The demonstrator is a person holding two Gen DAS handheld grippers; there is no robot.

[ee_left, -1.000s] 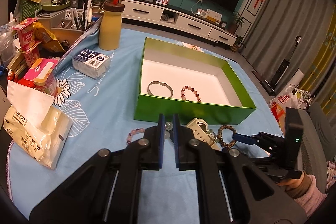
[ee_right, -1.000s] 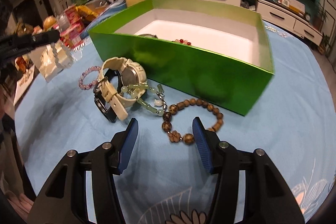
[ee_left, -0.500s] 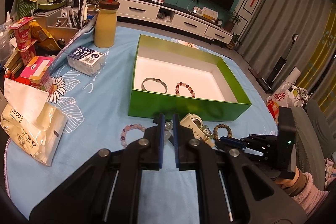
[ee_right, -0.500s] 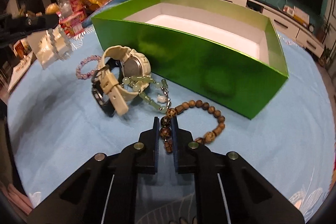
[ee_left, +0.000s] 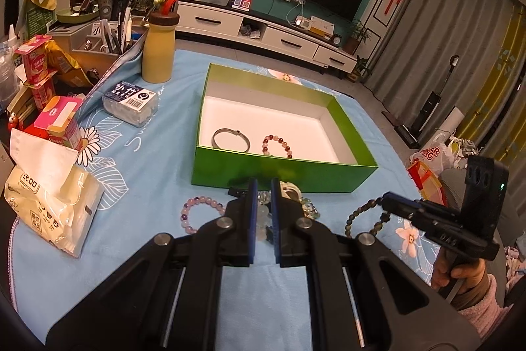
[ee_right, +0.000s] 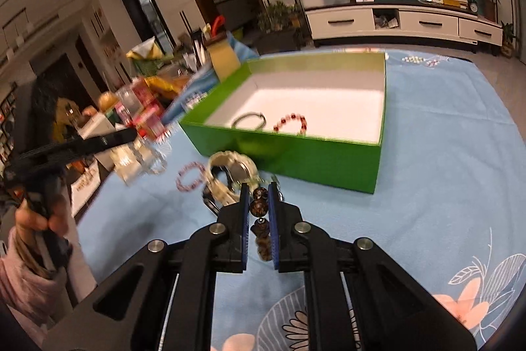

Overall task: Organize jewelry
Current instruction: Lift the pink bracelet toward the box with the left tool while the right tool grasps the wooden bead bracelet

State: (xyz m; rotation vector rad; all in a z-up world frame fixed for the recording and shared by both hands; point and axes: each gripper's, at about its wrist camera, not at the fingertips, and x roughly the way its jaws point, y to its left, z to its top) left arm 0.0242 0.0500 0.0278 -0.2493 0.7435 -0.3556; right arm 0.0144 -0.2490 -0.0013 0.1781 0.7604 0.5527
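Box [ee_right: 286, 158], green with a white floor, sits ahead and slightly right of the right gripper [ee_right: 259, 206] and is the nearest drop spot; open top, long axis across the left wrist view. One box. Inside, near the front wall: one metal bangle [ee_left: 230, 138] and one red bead bracelet [ee_left: 277, 145], side by side, apart.

On the blue cloth, just before the front wall: one cream watch [ee_right: 235, 168], one pale purple bead bracelet [ee_left: 200, 213], and a tangle of pale green beads, count unclear.

Right gripper is clenched on one brown bead bracelet [ee_right: 259, 209], which hangs off the cloth below the jaws. Left gripper [ee_left: 262, 213] shows only a narrow gap; pale beads show in it, grip uncertain. Judgement: carry goes forward over the near wall; the right hand does it.
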